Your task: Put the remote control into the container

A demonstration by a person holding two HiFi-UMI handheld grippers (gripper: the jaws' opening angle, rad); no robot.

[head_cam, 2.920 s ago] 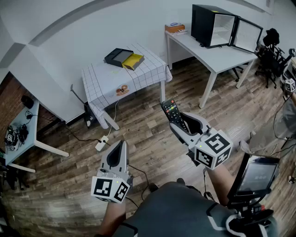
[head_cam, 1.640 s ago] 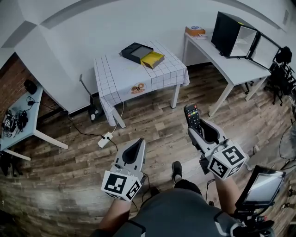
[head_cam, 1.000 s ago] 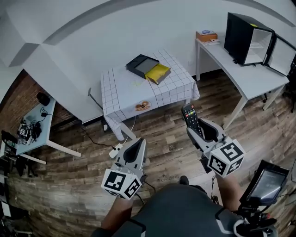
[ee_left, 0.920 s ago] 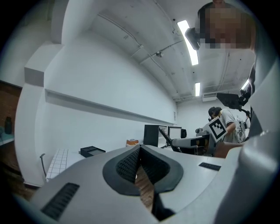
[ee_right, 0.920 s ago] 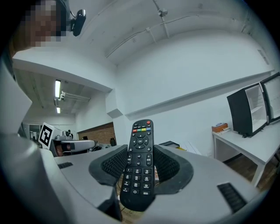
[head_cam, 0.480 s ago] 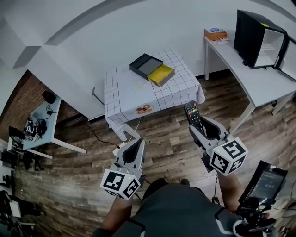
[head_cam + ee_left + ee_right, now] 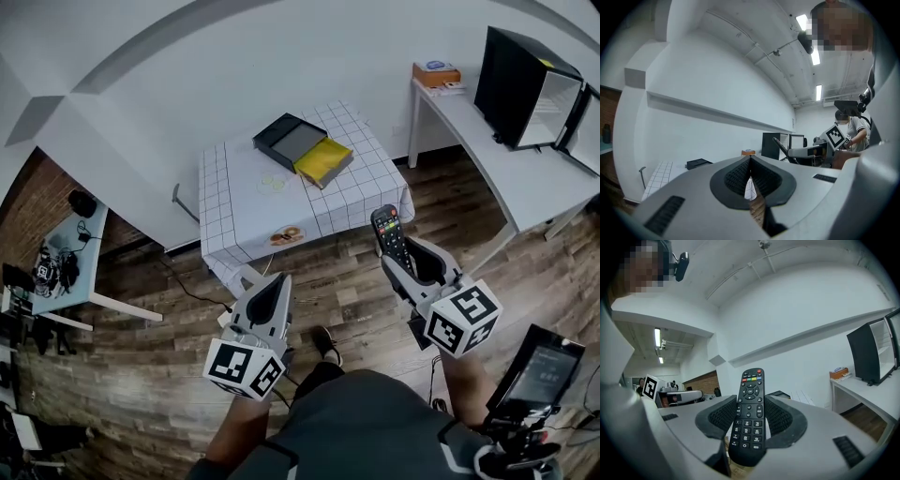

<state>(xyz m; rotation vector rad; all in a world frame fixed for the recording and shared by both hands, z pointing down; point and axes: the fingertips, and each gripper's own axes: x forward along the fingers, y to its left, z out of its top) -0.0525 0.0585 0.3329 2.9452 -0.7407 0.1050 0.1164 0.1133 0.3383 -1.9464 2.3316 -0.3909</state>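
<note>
Out on the wooden floor [image 7: 178, 309], short of the table [image 7: 234, 202] with the checked cloth, the person holds both tools out level ahead of the body. The right tool [image 7: 397, 264] is clamped on the remote control [image 7: 749, 418]. Its pads press the two long sides low on the body, so the button face looks up and the top end sticks well past the tips. Held that way, I'd say it can go nose-first into a box and be let go without a regrip. The left tool [image 7: 274, 287] has its jaws drawn together on nothing and seems merely kept clear of the other.

By the far edge of the table lie a black box [image 7: 289, 141] and a yellow box [image 7: 324, 159], touching, both open upward. Which one is the container meant I cannot say. A small dish [image 7: 286, 234] sits by the near edge, so the reach will likely pass over it.

Against the frames before, the table has come nearer and lies more squarely ahead, while the white table [image 7: 487, 141] at the right has slid toward the picture's edge. The person has been walking over, and a shoe [image 7: 326, 342] now shows between the arms. The hold on the remote control looks unchanged, and the left tool is closed as before.
</note>
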